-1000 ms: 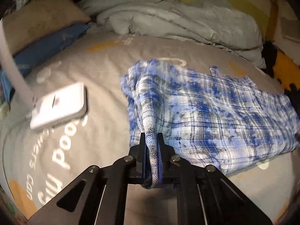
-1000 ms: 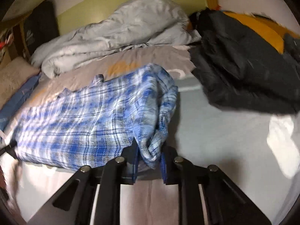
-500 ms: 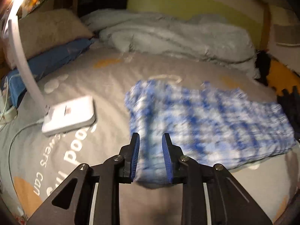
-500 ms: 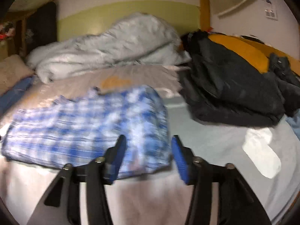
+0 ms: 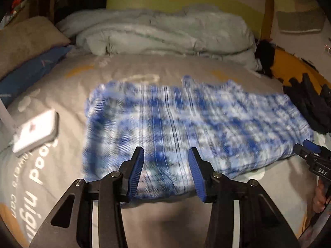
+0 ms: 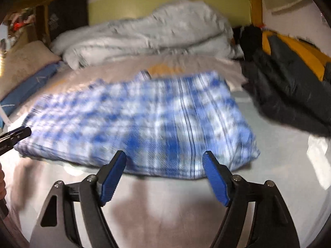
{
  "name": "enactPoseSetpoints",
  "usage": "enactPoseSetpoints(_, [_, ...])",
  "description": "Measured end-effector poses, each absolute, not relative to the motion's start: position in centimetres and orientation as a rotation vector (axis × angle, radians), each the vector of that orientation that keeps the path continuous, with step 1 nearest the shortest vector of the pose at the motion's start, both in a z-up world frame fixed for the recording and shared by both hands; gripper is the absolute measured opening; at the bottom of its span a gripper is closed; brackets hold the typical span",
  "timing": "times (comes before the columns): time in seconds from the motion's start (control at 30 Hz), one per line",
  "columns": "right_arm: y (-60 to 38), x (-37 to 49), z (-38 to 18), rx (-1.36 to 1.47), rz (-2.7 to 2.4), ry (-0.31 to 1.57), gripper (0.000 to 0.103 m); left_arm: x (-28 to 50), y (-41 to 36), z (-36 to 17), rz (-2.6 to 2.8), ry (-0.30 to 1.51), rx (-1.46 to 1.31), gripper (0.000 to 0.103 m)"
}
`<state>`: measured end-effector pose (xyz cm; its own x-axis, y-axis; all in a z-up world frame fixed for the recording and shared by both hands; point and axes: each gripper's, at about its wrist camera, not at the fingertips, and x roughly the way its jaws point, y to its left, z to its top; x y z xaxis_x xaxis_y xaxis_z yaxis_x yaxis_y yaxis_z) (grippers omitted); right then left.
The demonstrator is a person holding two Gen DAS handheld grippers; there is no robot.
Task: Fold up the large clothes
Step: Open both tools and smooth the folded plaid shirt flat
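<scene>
A blue and white plaid shirt (image 5: 186,124) lies folded flat on the grey bed cover (image 5: 62,95); it also shows in the right wrist view (image 6: 149,119). My left gripper (image 5: 165,171) is open and empty, just in front of the shirt's near edge on its left half. My right gripper (image 6: 163,175) is open and empty, at the near edge on the shirt's right half. The right gripper's tip shows at the right of the left wrist view (image 5: 310,150). The left gripper's tip shows at the left of the right wrist view (image 6: 14,136). Both views are motion-blurred.
A crumpled pale duvet (image 5: 165,35) lies at the back. A white lamp base (image 5: 35,132) sits left of the shirt. A tan pillow (image 5: 24,39) and a blue one (image 5: 31,72) lie far left. Dark clothes (image 6: 289,95) and a white cloth (image 6: 318,157) lie right.
Both grippers were shut on the shirt's near corners, then opened and let go. They have drawn back toward me, and the shirt has settled flat on the bed.
</scene>
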<state>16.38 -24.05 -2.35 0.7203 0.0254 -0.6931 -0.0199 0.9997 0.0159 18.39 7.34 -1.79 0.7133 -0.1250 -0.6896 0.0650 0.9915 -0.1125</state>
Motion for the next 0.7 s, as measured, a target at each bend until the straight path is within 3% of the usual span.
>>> enactPoseSetpoints(0.1, [-24.1, 16.8, -3.3, -0.007, 0.031, 0.788, 0.075, 19.2, 6.9, -4.1, -0.06, 0.874, -0.063, 0.044])
enactPoseSetpoints(0.23, [-24.2, 16.1, -3.0, -0.013, 0.037, 0.765, 0.075, 18.7, 6.2, -3.9, -0.021, 0.854, -0.016, 0.045])
enactPoseSetpoints(0.33, [-26.1, 15.1, -1.5, 0.136, 0.038, 0.721, 0.075, 18.0, 6.6, -3.1, -0.049, 0.842, -0.061, 0.044])
enactPoseSetpoints(0.5, [-29.4, 14.0, 0.4, 0.295, -0.149, 0.627, 0.075, 17.3, 8.2, -1.1, -0.054, 0.788, -0.129, 0.051])
enactPoseSetpoints(0.7, [-33.0, 15.1, -2.4, 0.512, -0.173, 0.746, 0.075, 17.6, 8.7, -0.3, -0.059, 0.757, -0.141, 0.055])
